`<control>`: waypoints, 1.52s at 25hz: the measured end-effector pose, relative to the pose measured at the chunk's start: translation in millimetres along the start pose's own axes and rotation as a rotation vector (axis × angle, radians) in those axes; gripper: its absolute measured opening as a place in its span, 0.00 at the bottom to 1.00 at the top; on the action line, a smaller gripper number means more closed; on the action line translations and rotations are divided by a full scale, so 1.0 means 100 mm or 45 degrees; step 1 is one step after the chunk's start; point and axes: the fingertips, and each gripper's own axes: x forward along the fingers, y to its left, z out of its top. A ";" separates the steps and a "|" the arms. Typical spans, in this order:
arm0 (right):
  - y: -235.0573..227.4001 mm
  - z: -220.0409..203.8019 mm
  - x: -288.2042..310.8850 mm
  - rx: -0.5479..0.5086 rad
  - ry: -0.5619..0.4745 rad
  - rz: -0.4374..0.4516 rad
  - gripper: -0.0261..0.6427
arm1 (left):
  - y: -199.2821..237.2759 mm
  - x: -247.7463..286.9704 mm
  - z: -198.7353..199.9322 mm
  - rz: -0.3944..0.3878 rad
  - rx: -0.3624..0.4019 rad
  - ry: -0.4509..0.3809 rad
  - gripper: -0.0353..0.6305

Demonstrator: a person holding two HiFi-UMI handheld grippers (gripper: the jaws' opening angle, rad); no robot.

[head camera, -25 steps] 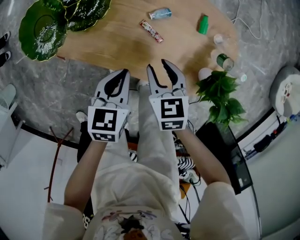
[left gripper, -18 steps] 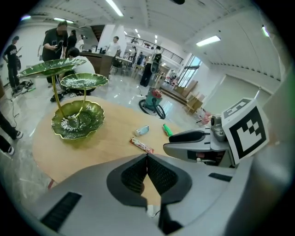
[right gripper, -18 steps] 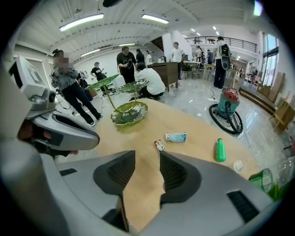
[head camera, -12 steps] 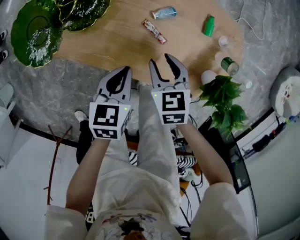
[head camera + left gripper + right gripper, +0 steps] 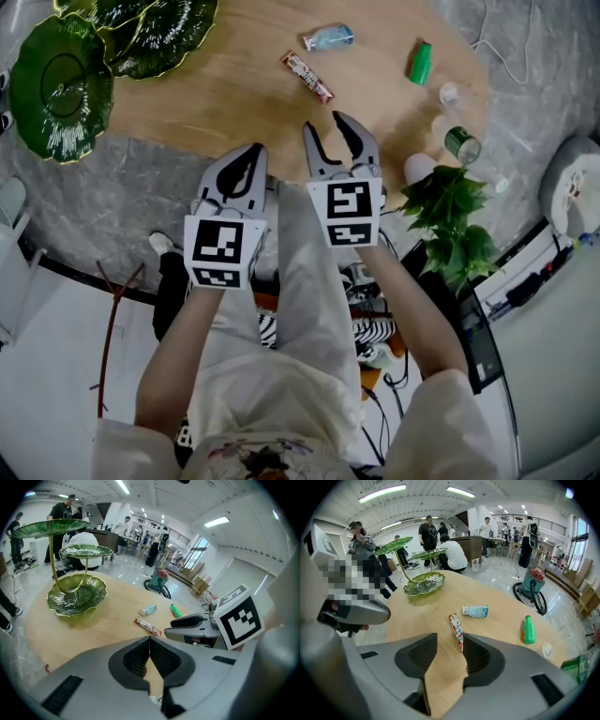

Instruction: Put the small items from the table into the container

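Note:
A red snack bar (image 5: pixel 307 77), a pale blue packet (image 5: pixel 327 37) and a small green bottle (image 5: pixel 420 63) lie on the round wooden table (image 5: pixel 234 94). A green leaf-shaped tiered dish (image 5: pixel 56 80) stands at the table's left end. My left gripper (image 5: pixel 253 152) hovers at the table's near edge, its jaws shut with nothing in them. Beside it my right gripper (image 5: pixel 324 124) is open and empty, pointing at the snack bar (image 5: pixel 456 630), which lies a little beyond its fingertips.
A green can (image 5: pixel 462 145), a white lid (image 5: pixel 449 92) and a white rounded object (image 5: pixel 419 167) sit at the table's right end. A potted plant (image 5: pixel 450 216) stands just off that edge. Several people and a vacuum cleaner (image 5: pixel 532 585) are in the room behind.
Both grippers have sunk a little towards the table's near edge. The left jaws stay shut and the right jaws stay open about as wide.

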 end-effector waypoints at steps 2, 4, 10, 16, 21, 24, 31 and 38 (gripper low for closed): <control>-0.06 -0.02 0.04 0.009 0.003 -0.006 0.27 | 0.00 0.04 0.00 -0.007 0.005 0.001 0.06; -0.09 -0.03 0.08 0.009 0.004 -0.009 0.27 | 0.01 0.07 0.00 -0.010 0.007 0.001 0.06; -0.15 -0.09 0.22 0.005 0.017 -0.015 0.28 | 0.06 0.15 -0.08 -0.006 -0.014 0.012 0.06; -0.16 -0.16 0.36 0.000 0.038 -0.002 0.30 | 0.07 0.22 -0.16 -0.010 -0.024 0.024 0.06; -0.20 -0.20 0.47 -0.019 0.053 -0.001 0.30 | 0.08 0.28 -0.19 -0.012 -0.033 0.025 0.06; -0.24 -0.25 0.53 -0.010 0.069 -0.004 0.30 | 0.08 0.31 -0.21 -0.013 -0.038 0.029 0.06; -0.29 -0.31 0.64 -0.029 0.088 -0.011 0.30 | 0.12 0.39 -0.25 -0.013 -0.051 0.037 0.06; -0.29 -0.32 0.73 -0.094 0.085 -0.010 0.30 | 0.12 0.43 -0.29 -0.017 -0.066 0.043 0.06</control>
